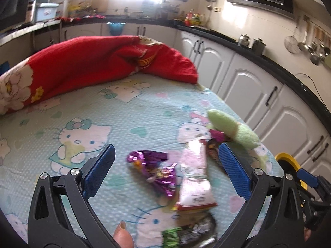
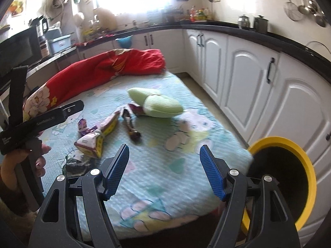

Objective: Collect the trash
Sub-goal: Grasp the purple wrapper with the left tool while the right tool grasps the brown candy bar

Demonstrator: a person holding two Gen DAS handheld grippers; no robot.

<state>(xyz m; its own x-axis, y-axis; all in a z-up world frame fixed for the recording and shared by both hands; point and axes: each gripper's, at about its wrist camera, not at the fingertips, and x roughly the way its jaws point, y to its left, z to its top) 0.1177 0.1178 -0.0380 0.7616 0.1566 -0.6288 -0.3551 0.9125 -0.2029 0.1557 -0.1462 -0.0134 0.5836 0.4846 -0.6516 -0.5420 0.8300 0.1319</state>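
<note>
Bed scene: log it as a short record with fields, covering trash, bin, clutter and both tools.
surface: bed sheet with cartoon cat print
trash: purple foil wrapper, white snack packet, dark wrapper, crumpled green-and-silver wrapper
bin: yellow-rimmed bin, beside the bed, dark inside
not trash: green pillow, red blanket
left tool: open, empty, over the wrappers
right tool: open, empty
</note>
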